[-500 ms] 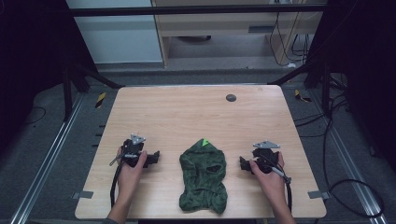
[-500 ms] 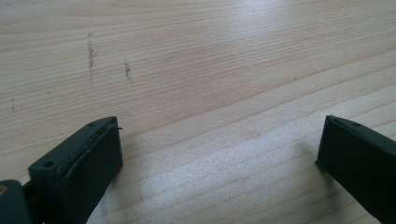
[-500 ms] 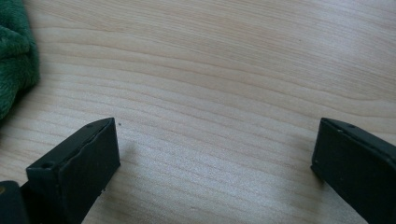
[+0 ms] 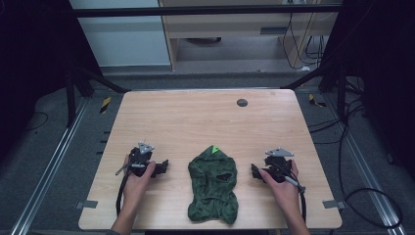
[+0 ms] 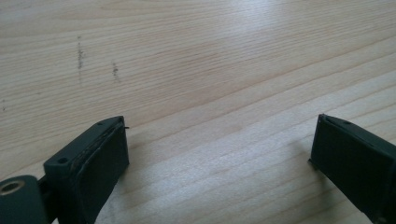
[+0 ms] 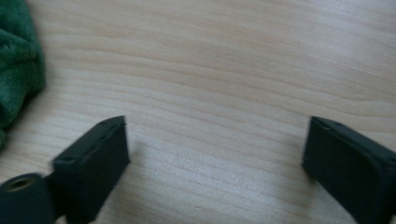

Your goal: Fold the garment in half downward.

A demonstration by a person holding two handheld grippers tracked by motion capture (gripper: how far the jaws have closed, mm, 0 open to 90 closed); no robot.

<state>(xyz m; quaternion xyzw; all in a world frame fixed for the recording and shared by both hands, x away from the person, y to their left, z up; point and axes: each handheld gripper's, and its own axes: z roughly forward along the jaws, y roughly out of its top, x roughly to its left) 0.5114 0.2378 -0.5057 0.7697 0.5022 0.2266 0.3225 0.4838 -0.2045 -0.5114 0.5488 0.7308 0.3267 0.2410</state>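
Observation:
A dark green fleece garment (image 4: 213, 186) with a bright green tag at its top lies flat near the table's front edge, between the two hands. My left gripper (image 4: 164, 168) rests on the wood to its left, jaws wide apart with bare table between them (image 5: 219, 140). My right gripper (image 4: 254, 172) rests to the garment's right, also open, nothing between its jaws (image 6: 217, 144). In the right gripper view the green fleece (image 6: 18, 65) shows at the left edge, clear of the jaws.
The light wooden table (image 4: 205, 117) has a small dark round disc (image 4: 242, 103) near its far edge. Metal rails and cables run along the floor on both sides. A pale cabinet stands beyond the table.

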